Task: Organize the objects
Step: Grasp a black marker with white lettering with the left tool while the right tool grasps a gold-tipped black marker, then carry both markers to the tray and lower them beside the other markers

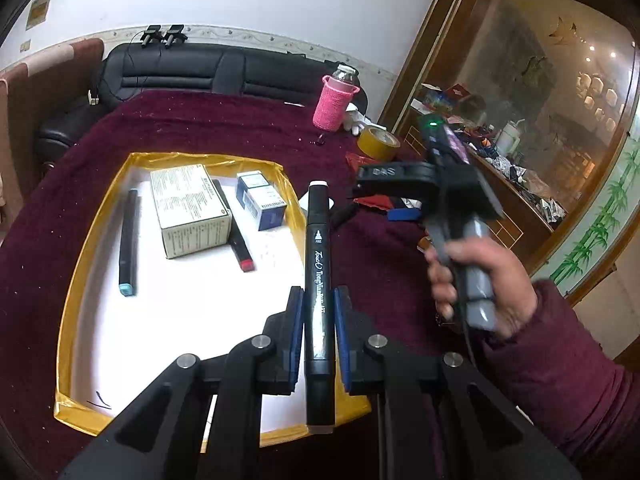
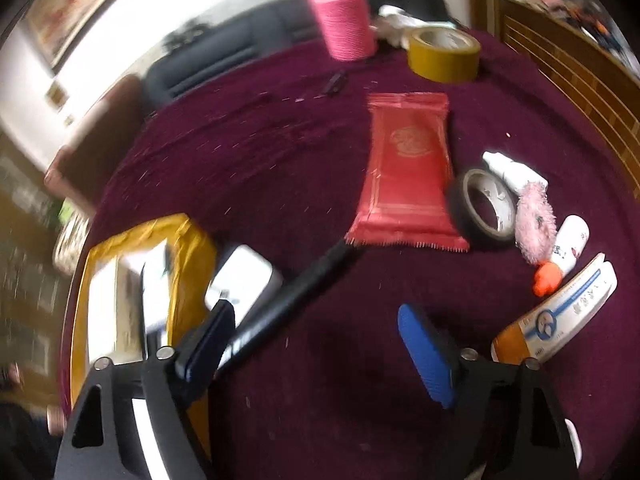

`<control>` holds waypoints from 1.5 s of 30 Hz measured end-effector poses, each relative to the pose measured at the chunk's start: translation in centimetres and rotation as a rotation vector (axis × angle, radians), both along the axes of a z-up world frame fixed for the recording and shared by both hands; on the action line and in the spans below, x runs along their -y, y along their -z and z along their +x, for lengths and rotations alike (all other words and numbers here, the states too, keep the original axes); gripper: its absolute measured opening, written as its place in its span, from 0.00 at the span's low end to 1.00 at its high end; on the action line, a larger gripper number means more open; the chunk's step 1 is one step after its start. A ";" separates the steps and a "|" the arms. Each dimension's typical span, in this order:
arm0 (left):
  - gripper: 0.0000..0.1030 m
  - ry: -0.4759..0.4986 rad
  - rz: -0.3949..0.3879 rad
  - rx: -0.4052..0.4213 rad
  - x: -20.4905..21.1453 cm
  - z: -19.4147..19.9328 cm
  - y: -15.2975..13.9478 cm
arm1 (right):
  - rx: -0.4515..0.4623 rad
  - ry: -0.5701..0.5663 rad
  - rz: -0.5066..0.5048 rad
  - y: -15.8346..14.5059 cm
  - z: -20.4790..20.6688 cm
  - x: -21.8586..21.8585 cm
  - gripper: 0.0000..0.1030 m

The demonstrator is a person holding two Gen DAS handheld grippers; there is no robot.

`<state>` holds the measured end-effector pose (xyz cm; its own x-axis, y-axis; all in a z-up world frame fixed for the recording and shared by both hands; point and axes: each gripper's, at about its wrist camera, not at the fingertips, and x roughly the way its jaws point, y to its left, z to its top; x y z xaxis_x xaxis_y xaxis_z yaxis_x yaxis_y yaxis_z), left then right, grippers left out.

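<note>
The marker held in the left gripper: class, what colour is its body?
Black, with white lettering, on the marker; the left wrist view shows it best.

Right wrist view is smeared all over, so the labels on the red packet (image 2: pixel 404 172) and the tube (image 2: pixel 560 312) can't be read. The black marker (image 2: pixel 280 304) runs behind the right claw's finger (image 2: pixel 208 336) there. In the left wrist view the print on the beige box (image 1: pixel 188 208) is too small to read.
</note>
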<state>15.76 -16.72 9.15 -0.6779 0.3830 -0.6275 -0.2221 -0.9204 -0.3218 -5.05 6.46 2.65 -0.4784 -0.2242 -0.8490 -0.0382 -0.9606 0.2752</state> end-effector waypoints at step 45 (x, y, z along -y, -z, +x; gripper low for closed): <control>0.14 -0.055 -0.007 -0.010 1.6 2.4 0.1 | -0.026 -0.101 0.049 1.4 4.7 -0.5 0.15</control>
<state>18.13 -18.32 9.07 -0.7040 0.3407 -0.6231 -0.1743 -0.9334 -0.3135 -0.34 7.01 1.23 -0.4771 -0.2306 -0.8481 0.0661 -0.9717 0.2270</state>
